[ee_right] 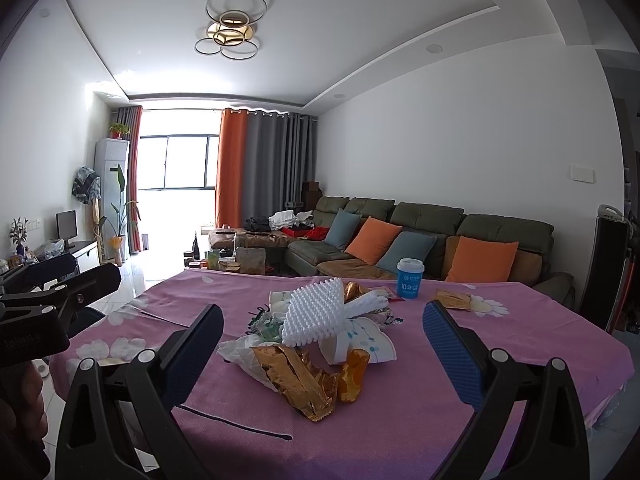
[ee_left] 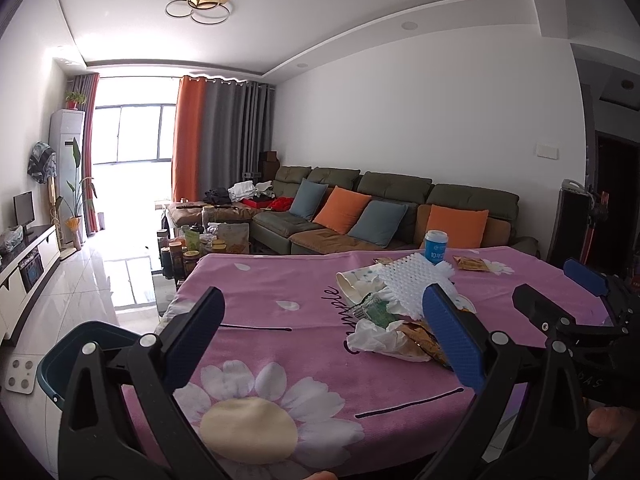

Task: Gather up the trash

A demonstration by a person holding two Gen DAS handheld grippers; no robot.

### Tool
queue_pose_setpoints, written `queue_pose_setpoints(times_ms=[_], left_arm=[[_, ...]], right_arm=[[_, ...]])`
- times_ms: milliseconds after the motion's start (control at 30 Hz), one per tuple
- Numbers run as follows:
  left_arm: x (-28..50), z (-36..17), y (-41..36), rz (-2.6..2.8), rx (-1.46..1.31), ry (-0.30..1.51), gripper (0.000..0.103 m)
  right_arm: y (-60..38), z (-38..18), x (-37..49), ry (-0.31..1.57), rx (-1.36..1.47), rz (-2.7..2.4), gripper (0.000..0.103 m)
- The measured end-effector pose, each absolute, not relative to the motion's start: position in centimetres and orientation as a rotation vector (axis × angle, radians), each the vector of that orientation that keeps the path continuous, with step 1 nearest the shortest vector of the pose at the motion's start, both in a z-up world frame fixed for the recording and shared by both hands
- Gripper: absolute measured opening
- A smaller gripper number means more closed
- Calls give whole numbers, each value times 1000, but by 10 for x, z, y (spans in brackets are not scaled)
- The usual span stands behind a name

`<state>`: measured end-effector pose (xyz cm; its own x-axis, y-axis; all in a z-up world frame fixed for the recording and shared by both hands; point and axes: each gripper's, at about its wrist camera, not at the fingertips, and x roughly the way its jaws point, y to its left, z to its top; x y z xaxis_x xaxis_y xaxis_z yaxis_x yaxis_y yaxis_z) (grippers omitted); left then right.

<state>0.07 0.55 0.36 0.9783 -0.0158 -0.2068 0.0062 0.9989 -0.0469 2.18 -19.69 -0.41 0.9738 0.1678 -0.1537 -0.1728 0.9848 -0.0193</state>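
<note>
A table covered with a pink cloth [ee_right: 400,420] printed with white daisies carries a heap of trash [ee_right: 316,332] near its middle. The left gripper [ee_left: 324,334] is spread wide with nothing between its blue pads, and it hangs above the near edge of the table, with the heap just beyond its right finger. The right gripper [ee_right: 324,350] is also spread wide and holds nothing; the heap lies on the cloth between and ahead of its fingers, not touching them. In the heap there is a white bumpy foam sheet [ee_right: 314,314], a crumpled gold foil wrapper [ee_right: 298,380], a small orange packet [ee_right: 354,374], a white plastic bag [ee_right: 240,354] and a paper cup [ee_right: 352,344] lying on its side. Behind the heap a blue and white cup [ee_right: 409,278] stands upright, and its label reads "10" followed by characters too small for me to read. Black cursive writing on the cloth [ee_left: 340,308] is partly hidden by the trash, so I cannot read the word. A dark teal bin [ee_left: 80,356] stands on the floor by the left side of the table.
</note>
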Motion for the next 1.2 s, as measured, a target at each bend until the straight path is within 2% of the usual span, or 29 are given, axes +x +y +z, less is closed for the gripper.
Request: queue_pose_setpoints(times_ms=[1200], left_arm=[[3,3,13,-5,-80,223,98]], right_arm=[[-197,-6,24,163,-30,171,96]])
